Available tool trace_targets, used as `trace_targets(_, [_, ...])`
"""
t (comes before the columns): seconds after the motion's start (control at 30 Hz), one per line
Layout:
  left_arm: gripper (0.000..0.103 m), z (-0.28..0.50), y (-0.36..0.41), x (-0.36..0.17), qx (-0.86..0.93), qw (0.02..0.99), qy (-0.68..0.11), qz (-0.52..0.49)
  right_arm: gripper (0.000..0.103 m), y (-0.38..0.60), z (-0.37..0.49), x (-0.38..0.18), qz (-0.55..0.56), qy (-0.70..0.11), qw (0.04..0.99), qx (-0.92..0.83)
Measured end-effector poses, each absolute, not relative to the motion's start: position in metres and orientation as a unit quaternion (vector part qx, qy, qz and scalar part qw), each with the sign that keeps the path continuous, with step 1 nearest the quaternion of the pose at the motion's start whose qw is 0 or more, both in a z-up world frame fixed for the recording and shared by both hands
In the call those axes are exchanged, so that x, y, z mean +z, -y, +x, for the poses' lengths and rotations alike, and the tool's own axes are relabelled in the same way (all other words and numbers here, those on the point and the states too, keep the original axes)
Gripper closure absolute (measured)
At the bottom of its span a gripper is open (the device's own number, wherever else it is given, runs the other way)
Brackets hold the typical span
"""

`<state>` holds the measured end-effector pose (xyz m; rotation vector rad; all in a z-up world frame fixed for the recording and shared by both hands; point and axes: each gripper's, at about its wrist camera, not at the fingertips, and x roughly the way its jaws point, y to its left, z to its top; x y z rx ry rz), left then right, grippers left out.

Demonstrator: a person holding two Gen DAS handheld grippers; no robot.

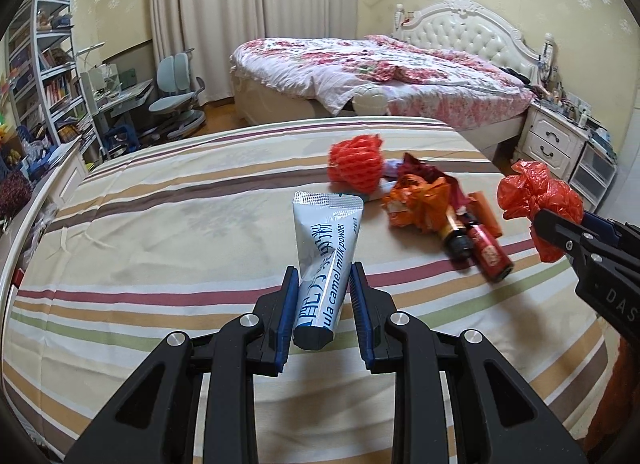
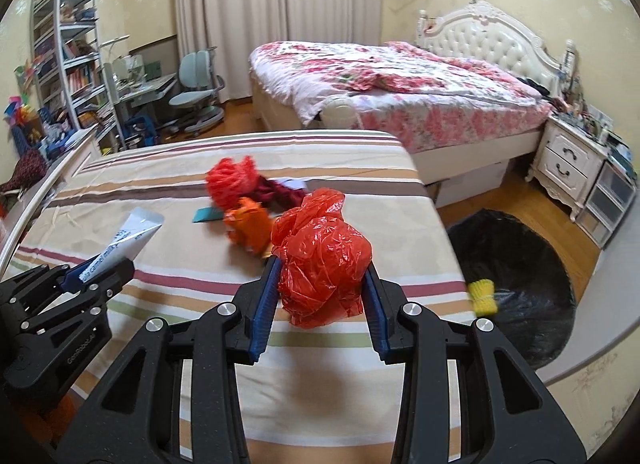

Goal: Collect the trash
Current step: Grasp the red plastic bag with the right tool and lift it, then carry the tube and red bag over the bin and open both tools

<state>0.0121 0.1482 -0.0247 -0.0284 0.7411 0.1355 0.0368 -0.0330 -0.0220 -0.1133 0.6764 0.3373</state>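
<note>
Fingers: left gripper (image 1: 323, 284) pinching milk-powder sachet (image 1: 326, 252); right gripper (image 2: 322, 284) clamping red plastic bag (image 2: 324, 260). Carrying both, level and unhurried, toward bin (image 2: 516, 256) at three o'clock.

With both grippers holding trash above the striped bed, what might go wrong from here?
1. The silver-blue milk powder sachet is pinched only at its lower end by the left gripper; it may pivot or slip out.
2. The crumpled red plastic bag in the right gripper is soft and springy; it might squeeze free.
3. The black-lined trash bin sits beside the bed on the floor; a release made too early could miss it.
</note>
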Motion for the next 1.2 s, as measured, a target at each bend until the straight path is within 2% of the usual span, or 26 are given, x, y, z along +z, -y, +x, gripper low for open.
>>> trace_targets(0.7, [0.076, 0.065, -0.011, -0.007, -0.058, 0.940, -0.334, 0.043, 0.065, 0.171, 0.082, -0.029, 0.012, -0.321, 0.947, 0.028])
trace_targets(1.2, [0.076, 0.125, 0.067, -0.026, -0.095, 0.930, -0.348, 0.075, 0.064, 0.226, 0.117, -0.046, 0.032, -0.332, 0.943, -0.015])
